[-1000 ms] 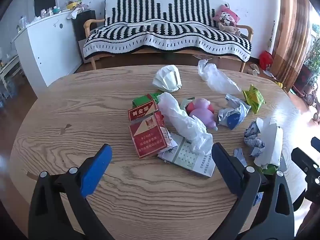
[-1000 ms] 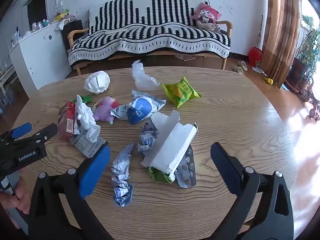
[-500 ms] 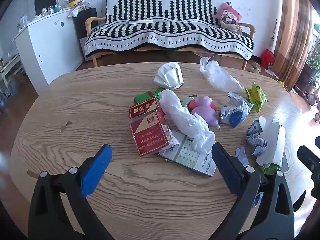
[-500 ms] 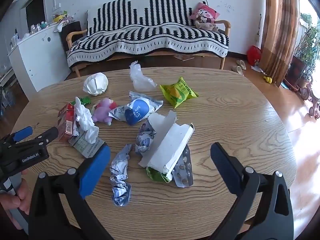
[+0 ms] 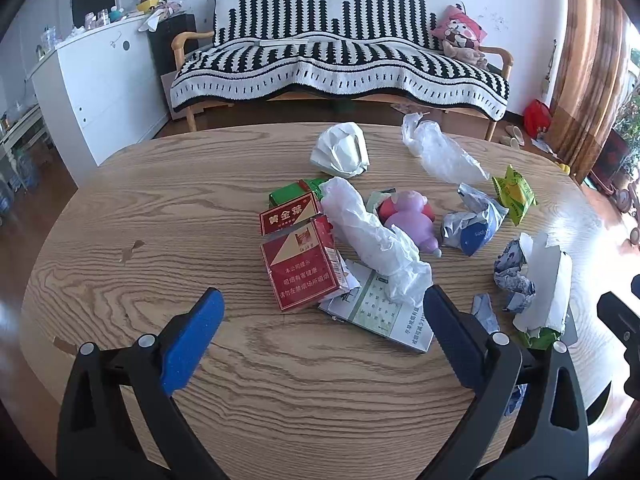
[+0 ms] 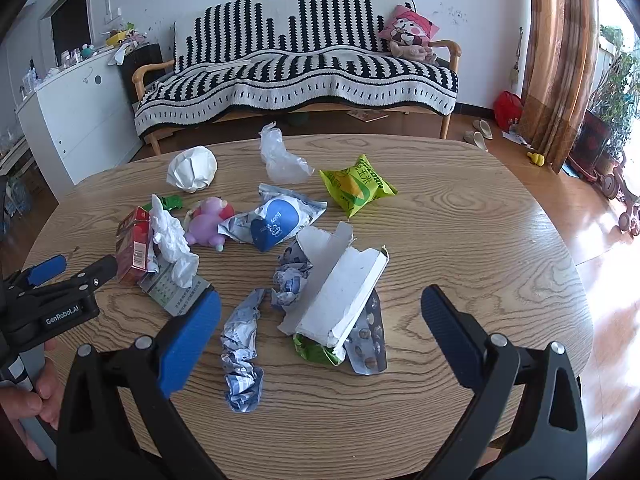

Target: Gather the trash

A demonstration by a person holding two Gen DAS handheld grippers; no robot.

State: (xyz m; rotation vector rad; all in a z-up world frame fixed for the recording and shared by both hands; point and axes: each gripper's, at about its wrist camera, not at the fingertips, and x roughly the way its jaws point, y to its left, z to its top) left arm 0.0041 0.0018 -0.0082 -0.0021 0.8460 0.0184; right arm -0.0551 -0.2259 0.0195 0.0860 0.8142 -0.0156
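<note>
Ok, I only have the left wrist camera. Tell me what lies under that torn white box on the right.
Observer: A pill blister pack lies partly under the white box and sticks out toward the near edge of the table.
Operator: Now tell me what is hidden just left of that box.
Observer: A long crumpled blue-and-white wrapper lies flat on the table. Your view shows only a scrap of it.
Operator: Report the right gripper.
Observer: The right gripper has its jaws wide open and holds nothing. The box sits between them in its view.
</note>
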